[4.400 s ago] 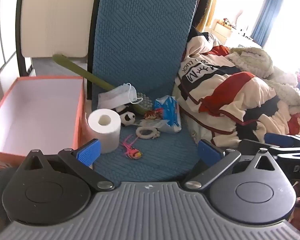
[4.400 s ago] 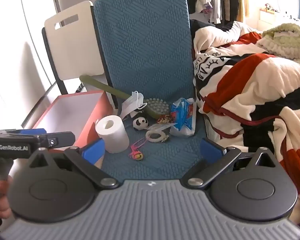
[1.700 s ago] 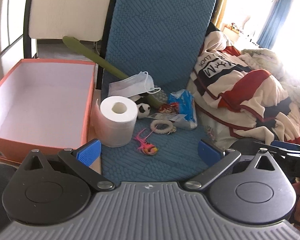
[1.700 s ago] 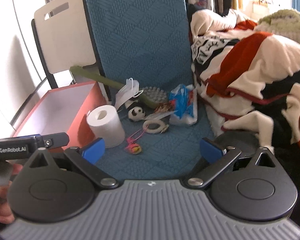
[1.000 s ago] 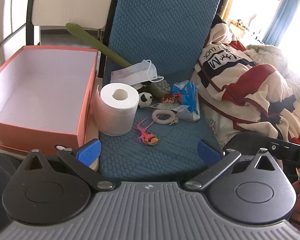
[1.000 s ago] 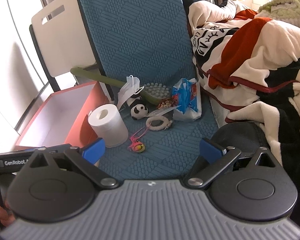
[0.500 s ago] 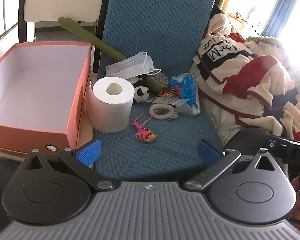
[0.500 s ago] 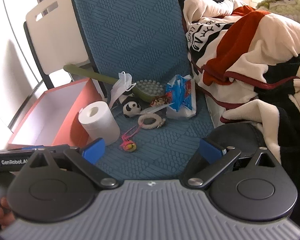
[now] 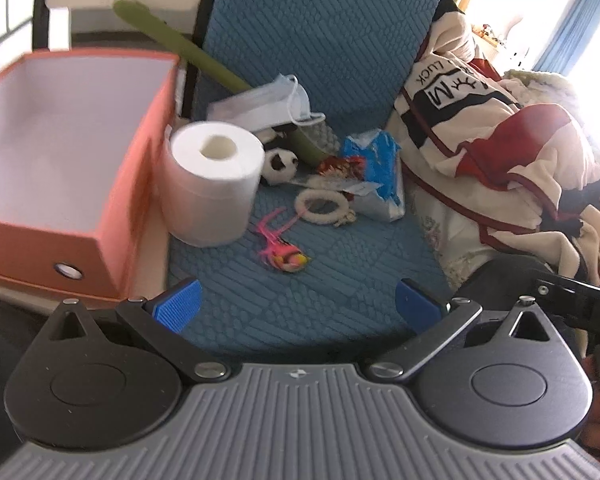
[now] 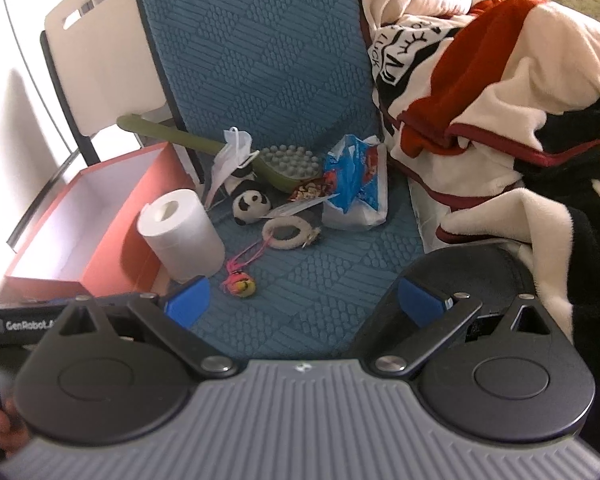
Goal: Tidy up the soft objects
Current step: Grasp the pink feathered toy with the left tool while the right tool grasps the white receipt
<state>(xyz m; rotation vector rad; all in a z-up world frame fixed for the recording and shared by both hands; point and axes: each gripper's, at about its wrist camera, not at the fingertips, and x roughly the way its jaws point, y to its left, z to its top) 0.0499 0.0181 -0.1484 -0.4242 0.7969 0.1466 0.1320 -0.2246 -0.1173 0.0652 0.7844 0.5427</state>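
On a blue cushion (image 9: 320, 272) lie a toilet roll (image 9: 210, 184) (image 10: 180, 236), a panda plush (image 9: 280, 166) (image 10: 251, 207), a face mask (image 9: 264, 104) (image 10: 230, 156), a blue tissue pack (image 9: 380, 172) (image 10: 356, 184), a white fluffy ring (image 9: 322, 208) (image 10: 288, 233) and a pink-yellow toy (image 9: 286, 256) (image 10: 240, 285). An empty orange box (image 9: 112, 208) (image 10: 112, 248) stands left of the roll. My left gripper (image 9: 296, 306) is open, just short of the pink toy. My right gripper (image 10: 304, 306) is open too, nothing between its fingers.
A green long-handled massage brush (image 10: 288, 168) (image 9: 188, 54) leans behind the items. A white chair (image 10: 96, 60) stands behind the box. A red, black and cream blanket (image 10: 500, 100) (image 9: 500, 140) is piled at the right. A dark round cushion (image 10: 468, 276) sits near the right fingertip.
Both grippers have moved closer to the items on the cushion and lower; the toilet roll and toys appear larger. Nothing has been grasped.
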